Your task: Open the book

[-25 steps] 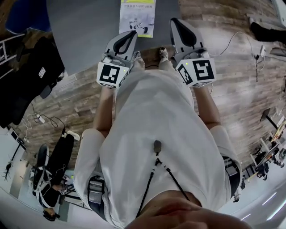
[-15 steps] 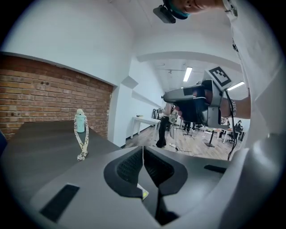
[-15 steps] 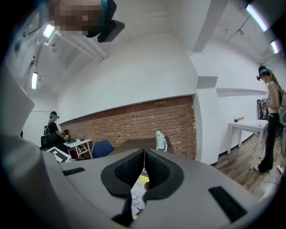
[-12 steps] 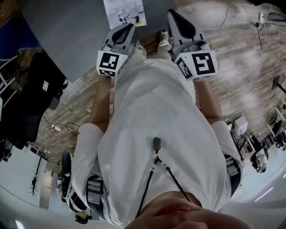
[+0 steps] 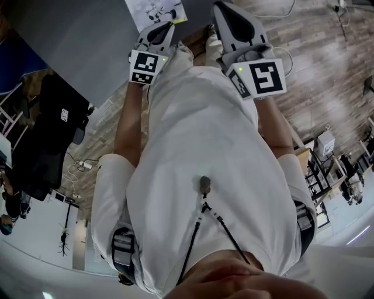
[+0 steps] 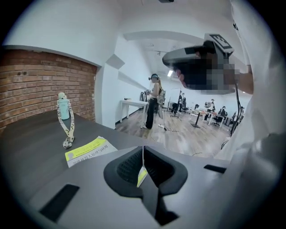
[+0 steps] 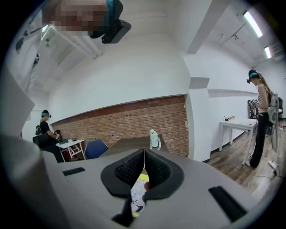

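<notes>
Pre-contact step: left gripper [image 5: 165,26] and right gripper [image 5: 225,11], both closed on nothing, are hovering just near of the unopened book [image 5: 153,8]. Next is probably needing a tip under its cover edge.

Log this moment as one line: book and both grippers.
book: closed, flat on table | left gripper: shut, nothing held | right gripper: shut, nothing held

1 desk [image 6: 31,138] carries 1 book [image 6: 89,150] and 1 bottle [image 6: 63,108] with 1 lanyard [image 6: 67,132]. 2 tongs show: the left tongs [image 6: 143,150] and the right tongs [image 7: 144,152]. 1 blue chair [image 7: 94,148].
</notes>
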The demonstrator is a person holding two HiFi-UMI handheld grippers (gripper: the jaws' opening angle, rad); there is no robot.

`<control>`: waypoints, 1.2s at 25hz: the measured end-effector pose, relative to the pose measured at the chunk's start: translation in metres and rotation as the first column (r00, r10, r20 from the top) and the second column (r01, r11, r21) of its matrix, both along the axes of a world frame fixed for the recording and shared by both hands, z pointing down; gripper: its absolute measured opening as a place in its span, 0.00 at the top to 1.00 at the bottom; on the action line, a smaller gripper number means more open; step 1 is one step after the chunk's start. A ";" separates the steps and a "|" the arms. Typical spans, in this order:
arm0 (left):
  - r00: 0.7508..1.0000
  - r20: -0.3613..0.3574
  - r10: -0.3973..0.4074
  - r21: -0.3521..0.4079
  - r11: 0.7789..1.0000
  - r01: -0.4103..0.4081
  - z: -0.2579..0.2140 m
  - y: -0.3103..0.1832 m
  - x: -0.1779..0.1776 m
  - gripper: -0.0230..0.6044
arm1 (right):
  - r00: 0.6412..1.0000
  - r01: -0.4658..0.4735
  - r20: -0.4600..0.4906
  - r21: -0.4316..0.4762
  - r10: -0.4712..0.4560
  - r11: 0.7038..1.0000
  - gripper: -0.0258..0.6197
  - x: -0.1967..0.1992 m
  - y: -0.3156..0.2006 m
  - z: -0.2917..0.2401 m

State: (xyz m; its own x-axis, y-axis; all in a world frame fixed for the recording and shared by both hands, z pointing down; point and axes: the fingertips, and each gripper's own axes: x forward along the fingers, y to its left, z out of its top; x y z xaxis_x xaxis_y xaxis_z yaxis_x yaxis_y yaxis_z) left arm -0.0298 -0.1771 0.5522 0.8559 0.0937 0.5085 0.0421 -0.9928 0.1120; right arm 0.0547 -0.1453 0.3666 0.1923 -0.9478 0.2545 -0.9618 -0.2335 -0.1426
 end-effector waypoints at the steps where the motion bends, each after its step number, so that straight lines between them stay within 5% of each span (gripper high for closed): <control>1: 1.000 0.020 0.023 0.014 1.000 -0.023 0.007 0.002 0.001 0.92 | 1.000 -0.005 0.002 -0.002 0.005 1.000 0.90 0.001 0.000 0.001; 10: 0.967 0.182 0.177 0.053 0.980 -0.190 0.069 0.018 0.002 0.92 | 0.999 -0.042 0.012 -0.023 0.043 0.999 0.90 0.003 0.004 0.013; 23: 0.880 0.350 0.321 0.147 0.909 -0.390 0.123 0.017 0.024 0.91 | 0.993 -0.111 0.029 -0.062 0.113 0.992 0.90 0.028 0.014 0.032; 26: 0.855 0.383 0.350 0.137 0.894 -0.427 0.133 0.019 0.024 0.78 | 0.991 -0.126 0.029 -0.064 0.128 0.990 0.90 0.032 0.015 0.034; 30: 0.842 0.402 0.359 0.133 0.888 -0.441 0.142 0.020 0.025 0.78 | 0.989 -0.139 0.031 -0.066 0.141 0.988 0.90 0.036 0.018 0.035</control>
